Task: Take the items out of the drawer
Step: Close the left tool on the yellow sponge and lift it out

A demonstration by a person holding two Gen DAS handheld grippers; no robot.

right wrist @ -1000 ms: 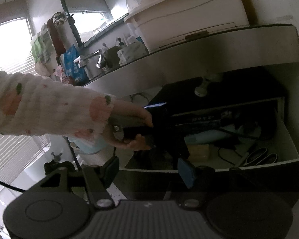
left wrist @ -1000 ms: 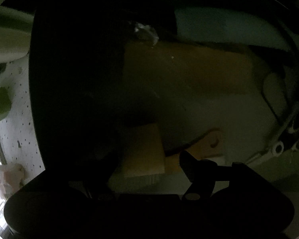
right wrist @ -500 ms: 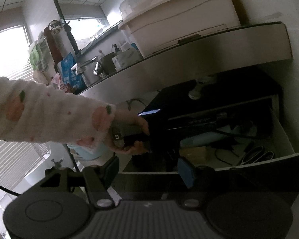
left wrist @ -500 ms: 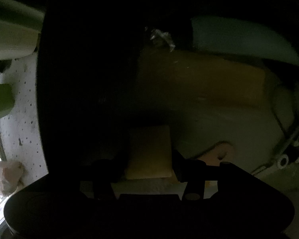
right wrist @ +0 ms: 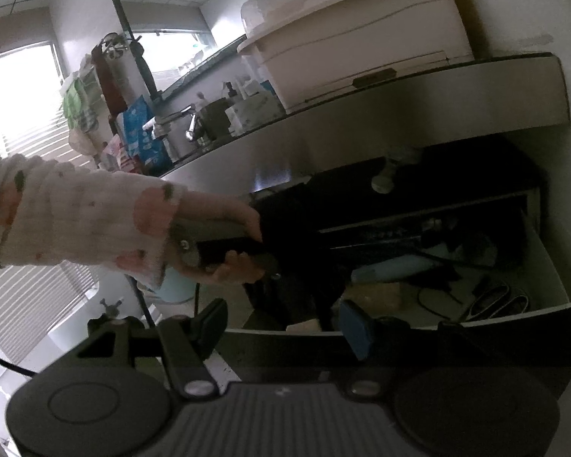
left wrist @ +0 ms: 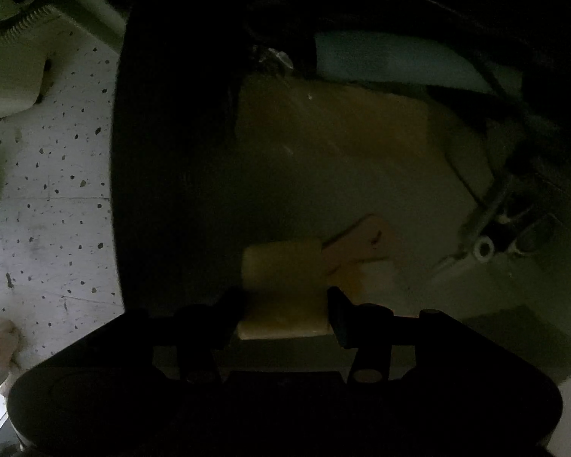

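Note:
My left gripper (left wrist: 285,304) is inside the dark open drawer (right wrist: 552,282), its two fingers closed against the sides of a pale yellow sponge-like block (left wrist: 283,278). A wooden handle (left wrist: 361,240) lies just past the block. In the right wrist view the left hand and gripper body (right wrist: 247,251) reach into the drawer, and the block's edge (right wrist: 302,326) shows below. My right gripper (right wrist: 283,323) is open and empty, held in front of the drawer's front panel.
The drawer also holds a light blue object (left wrist: 392,61), a brown flat packet (left wrist: 335,122), scissors (right wrist: 495,299) and a black cable (right wrist: 430,297). A counter with a white box (right wrist: 361,34) and a tap (right wrist: 188,125) is above. Speckled floor (left wrist: 57,190) lies left.
My left gripper moved forward over the yellow block and its fingers closed onto its sides. The right gripper shifted slightly and stayed open.

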